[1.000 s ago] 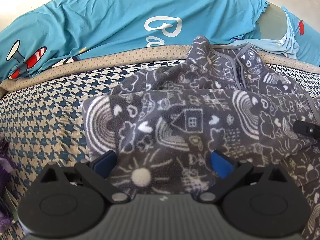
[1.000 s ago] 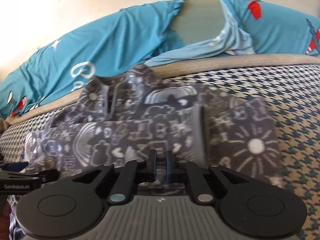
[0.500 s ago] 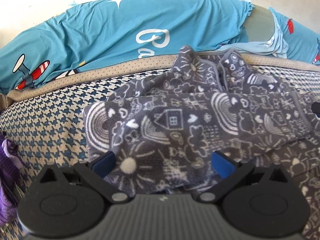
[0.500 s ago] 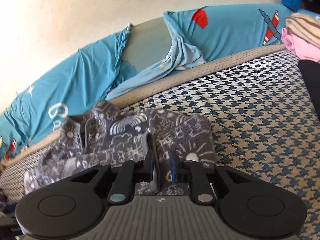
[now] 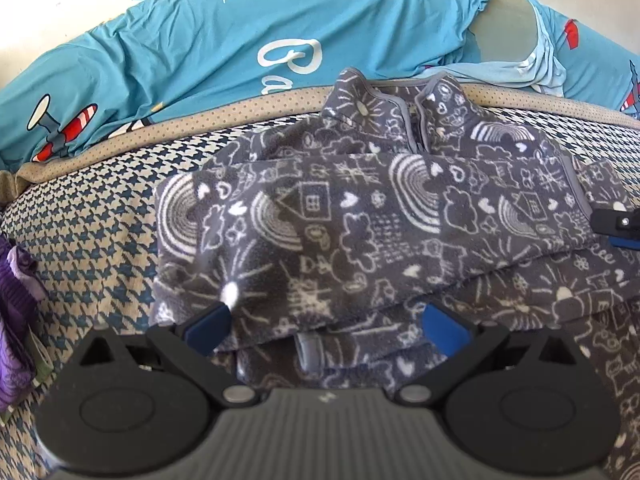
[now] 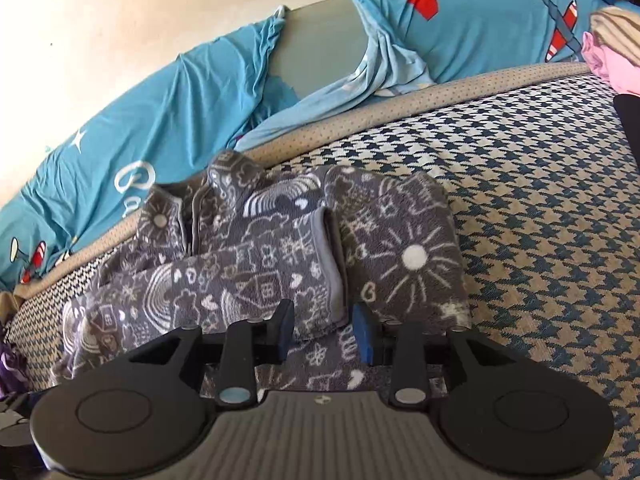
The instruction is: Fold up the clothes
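A grey fleece top [image 5: 340,220] with white doodles lies on the houndstooth bed cover [image 5: 88,232], collar toward the pillows. One sleeve [image 5: 360,208] is folded across its body. My left gripper [image 5: 326,326] is open wide over the near left hem, with cloth between its blue pads but not pinched. In the right wrist view the same top [image 6: 412,256] shows the sleeve's cuff [image 6: 332,264] lying just ahead of my right gripper [image 6: 324,332], which is open with its pads apart on either side of the cuff's end. The right gripper's tip [image 5: 616,226] shows at the left view's right edge.
Blue bedding [image 5: 240,40] with plane prints and a pale wall run along the back. A purple cloth [image 5: 16,312] lies at the left edge of the bed. Pink and beige clothes [image 6: 604,60] and a dark object [image 6: 630,120] sit at the right. The bed cover [image 6: 540,200] extends to the right.
My right gripper was shut on the sleeve cuff and has opened, leaving the sleeve laid across the top. The left gripper stayed open and drew back slightly toward the hem.
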Demonstrator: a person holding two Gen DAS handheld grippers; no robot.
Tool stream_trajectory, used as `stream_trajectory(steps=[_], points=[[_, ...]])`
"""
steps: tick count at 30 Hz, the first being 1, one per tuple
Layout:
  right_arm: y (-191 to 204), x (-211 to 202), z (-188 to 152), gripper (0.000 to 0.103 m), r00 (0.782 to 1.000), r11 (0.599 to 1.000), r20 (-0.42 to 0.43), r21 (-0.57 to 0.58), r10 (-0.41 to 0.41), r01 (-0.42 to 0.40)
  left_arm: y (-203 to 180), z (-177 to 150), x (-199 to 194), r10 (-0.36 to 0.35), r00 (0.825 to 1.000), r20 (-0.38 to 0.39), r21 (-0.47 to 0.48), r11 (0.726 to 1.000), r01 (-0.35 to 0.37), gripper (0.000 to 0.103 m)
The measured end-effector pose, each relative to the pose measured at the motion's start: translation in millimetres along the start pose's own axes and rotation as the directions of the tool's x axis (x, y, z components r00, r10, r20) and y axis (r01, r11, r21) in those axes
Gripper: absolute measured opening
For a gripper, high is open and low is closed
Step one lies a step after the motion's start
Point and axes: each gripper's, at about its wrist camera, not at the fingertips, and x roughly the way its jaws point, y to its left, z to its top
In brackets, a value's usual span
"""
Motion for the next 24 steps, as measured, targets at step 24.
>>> stream_trajectory(steps=[24], points=[[28,28,-14,0.062,0.996,0.983,-0.044,-0.17,-0.073,0.064,-14,-1,21,0.071,0.996,-0.06,0.026,0.997,-0.07,0.103]])
